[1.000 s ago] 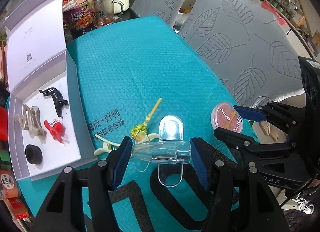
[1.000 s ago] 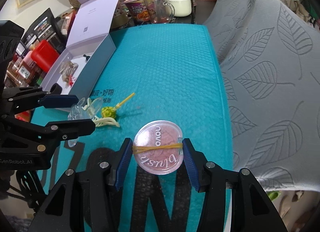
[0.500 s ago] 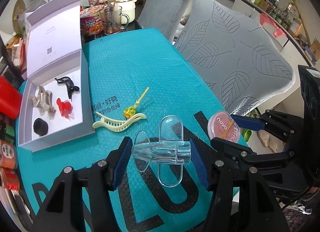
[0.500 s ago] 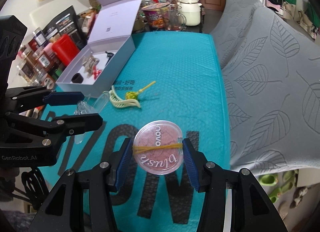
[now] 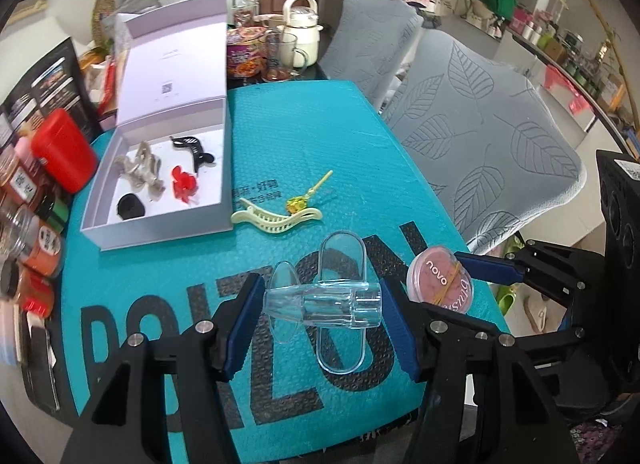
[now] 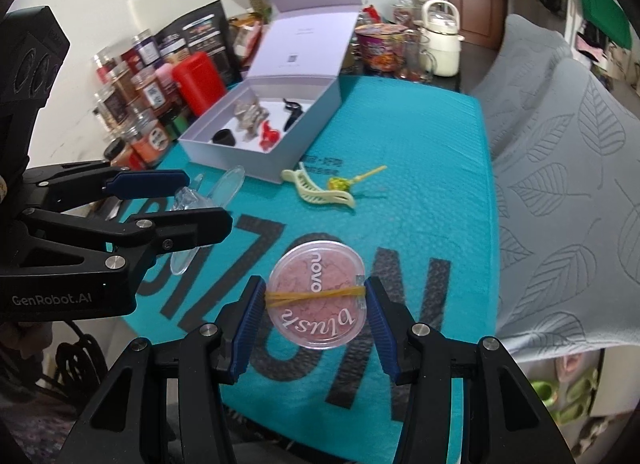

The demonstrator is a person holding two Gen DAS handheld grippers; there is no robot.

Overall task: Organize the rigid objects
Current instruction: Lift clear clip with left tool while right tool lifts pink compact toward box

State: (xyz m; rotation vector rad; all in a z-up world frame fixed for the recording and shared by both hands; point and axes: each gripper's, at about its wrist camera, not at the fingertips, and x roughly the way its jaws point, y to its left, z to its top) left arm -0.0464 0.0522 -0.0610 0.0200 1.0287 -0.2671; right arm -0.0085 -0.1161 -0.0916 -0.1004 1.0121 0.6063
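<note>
My left gripper (image 5: 322,310) is shut on a clear plastic clip (image 5: 324,306) and holds it above the near end of the teal mat (image 5: 304,131). My right gripper (image 6: 316,302) is shut on a round pink blush compact (image 6: 317,301) with a yellow rubber band, to the right of the left gripper. The compact also shows in the left wrist view (image 5: 439,284). The open lilac box (image 5: 160,183) at the mat's left holds a black clip (image 5: 194,149), a beige clip (image 5: 140,169), a red clip (image 5: 184,183) and a black round piece (image 5: 130,206). A cream hair clip (image 5: 276,217) and a yellow-green lollipop (image 5: 306,197) lie on the mat.
Spice jars (image 6: 136,119) and a red container (image 5: 64,151) stand along the mat's left side. A noodle cup (image 5: 242,57), a glass mug (image 5: 280,57) and a white kettle (image 5: 300,35) stand at the far end. Grey leaf-pattern chairs (image 5: 480,135) stand to the right.
Both grippers have risen and drawn back toward the mat's near end with their objects still held. The box, cream clip and lollipop now look farther away.
</note>
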